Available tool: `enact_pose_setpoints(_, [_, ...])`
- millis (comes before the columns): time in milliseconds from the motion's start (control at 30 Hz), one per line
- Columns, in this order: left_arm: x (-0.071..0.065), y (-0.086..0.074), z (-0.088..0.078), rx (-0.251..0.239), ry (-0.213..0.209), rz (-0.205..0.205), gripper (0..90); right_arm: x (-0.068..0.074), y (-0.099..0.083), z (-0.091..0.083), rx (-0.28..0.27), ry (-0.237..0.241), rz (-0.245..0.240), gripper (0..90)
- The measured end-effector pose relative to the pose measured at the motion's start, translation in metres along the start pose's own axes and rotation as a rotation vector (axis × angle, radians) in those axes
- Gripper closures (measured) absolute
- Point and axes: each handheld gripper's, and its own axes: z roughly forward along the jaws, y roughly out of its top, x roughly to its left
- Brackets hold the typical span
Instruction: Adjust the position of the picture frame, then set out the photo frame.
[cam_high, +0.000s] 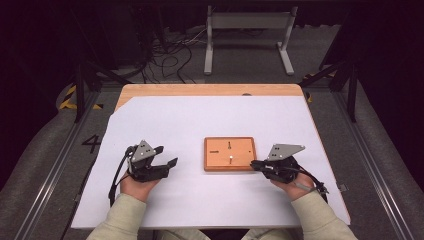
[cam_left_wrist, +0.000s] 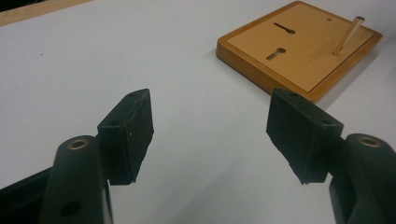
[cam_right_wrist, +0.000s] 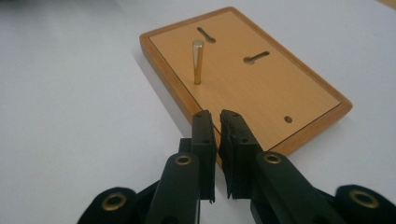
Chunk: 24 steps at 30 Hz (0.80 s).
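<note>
While the left tongs (cam_high: 167, 156) rest on the white surface (cam_high: 200, 115) with jaws spread wide and nothing between them, the wooden board (cam_high: 230, 154) lies at centre, a peg (cam_right_wrist: 197, 61) standing upright in it. Right tongs (cam_high: 253, 163), nearly closed on nothing, sit at its right edge.

Upright peg (cam_right_wrist: 197, 61) on board (cam_right_wrist: 280, 93) — obstacle
</note>
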Motion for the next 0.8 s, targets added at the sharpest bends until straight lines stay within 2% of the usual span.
enact_pose_setpoints(167, [-0.001,0.002,-0.001,-0.01,-0.01,-0.014,31.6,-0.001,0.004,-0.01,-0.084,0.001,0.0,73.9])
enact_pose_setpoints(300, [-0.003,0.002,-0.001,-0.009,-0.013,-0.015,31.6,0.001,0.009,-0.01,-0.119,-0.002,-0.015,69.2])
enact_pose_setpoints(400, [-0.003,0.002,-0.002,-0.007,-0.013,-0.02,31.3,0.002,0.016,-0.007,-0.126,0.004,-0.011,68.2])
enact_pose_setpoints(567, [-0.002,0.0,-0.002,-0.002,-0.006,-0.01,31.0,0.004,0.029,0.0,-0.122,0.026,-0.034,66.7])
enact_pose_setpoints(633, [-0.001,0.0,-0.002,-0.006,-0.002,-0.013,30.7,0.004,0.037,0.008,-0.113,0.048,-0.054,64.8])
enact_pose_setpoints(800, [-0.001,-0.001,0.0,0.002,-0.005,-0.014,30.6,0.003,0.041,0.023,-0.088,0.071,-0.069,63.1])
